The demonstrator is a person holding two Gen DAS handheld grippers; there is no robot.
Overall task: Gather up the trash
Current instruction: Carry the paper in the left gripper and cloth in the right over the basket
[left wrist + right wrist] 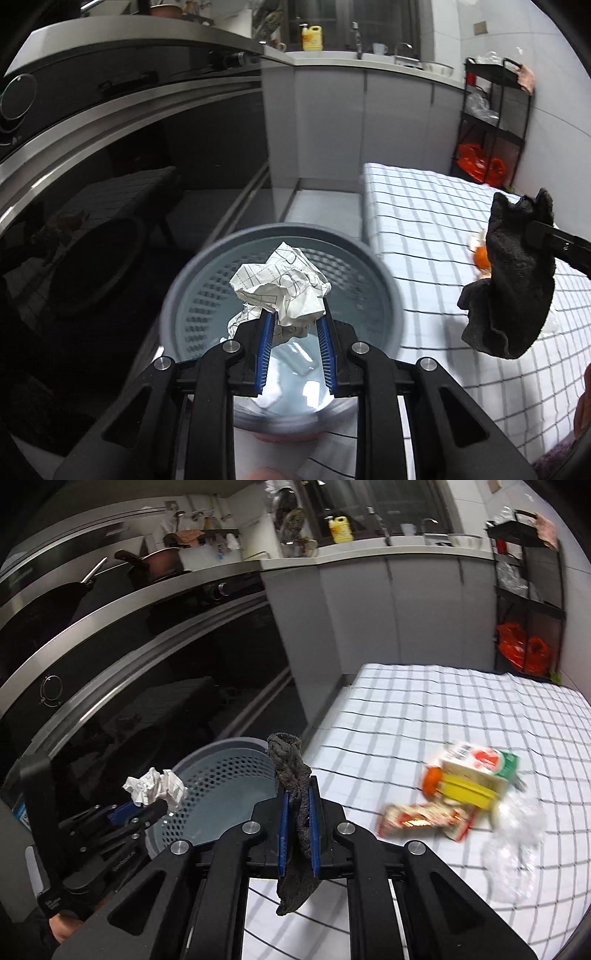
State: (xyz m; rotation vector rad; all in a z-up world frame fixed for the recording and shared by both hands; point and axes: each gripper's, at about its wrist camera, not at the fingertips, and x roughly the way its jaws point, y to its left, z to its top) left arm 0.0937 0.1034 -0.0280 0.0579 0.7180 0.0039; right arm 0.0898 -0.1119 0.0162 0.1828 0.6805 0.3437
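Milk carton (480, 766) – print blurred, unreadable

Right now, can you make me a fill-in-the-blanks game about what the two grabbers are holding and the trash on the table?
1. The left hand-held gripper holds a crumpled ball of ____ over the gray bin.
2. The right hand-held gripper is shut on a dark ____.
3. The carton and the wrapper lie on a ____ tablecloth.
4. The bin's inner wall is full of small ____.

Missing words: paper; cloth; checked; holes
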